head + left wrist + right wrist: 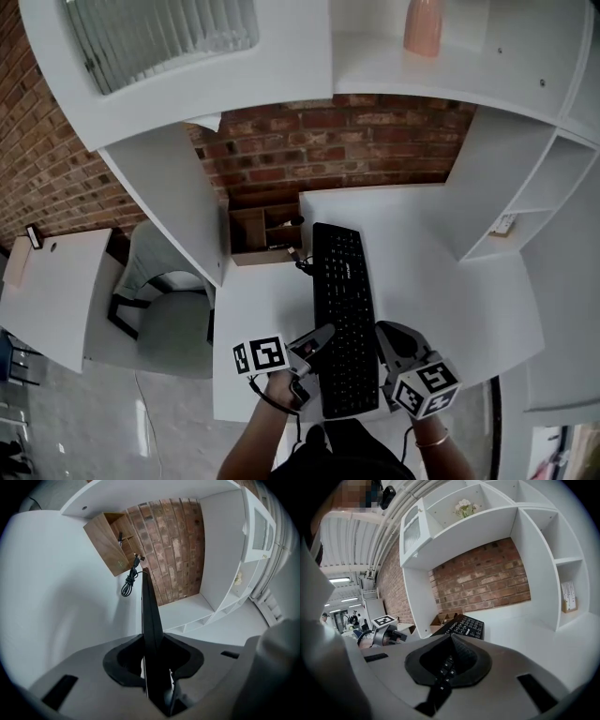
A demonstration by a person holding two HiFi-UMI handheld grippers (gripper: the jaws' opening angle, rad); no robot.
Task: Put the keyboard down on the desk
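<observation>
A black keyboard [345,300] lies lengthwise over the white desk [441,281], its far end toward the brick wall. My left gripper [317,345] clamps its left edge near the front end. In the left gripper view the keyboard [149,611] runs edge-on between the jaws of that gripper [152,644], which press on it. My right gripper [386,345] holds the right edge opposite. In the right gripper view the keyboard [466,626], keys up, sits in the slot of that gripper [450,645]. Whether the keyboard rests on the desk I cannot tell.
A wooden organiser [262,234] stands at the back left of the desk, with a coiled black cable [302,262] beside the keyboard's far end. White shelves [553,187] rise on the right. A grey chair [169,300] stands left of the desk. A pink vase [424,26] is overhead.
</observation>
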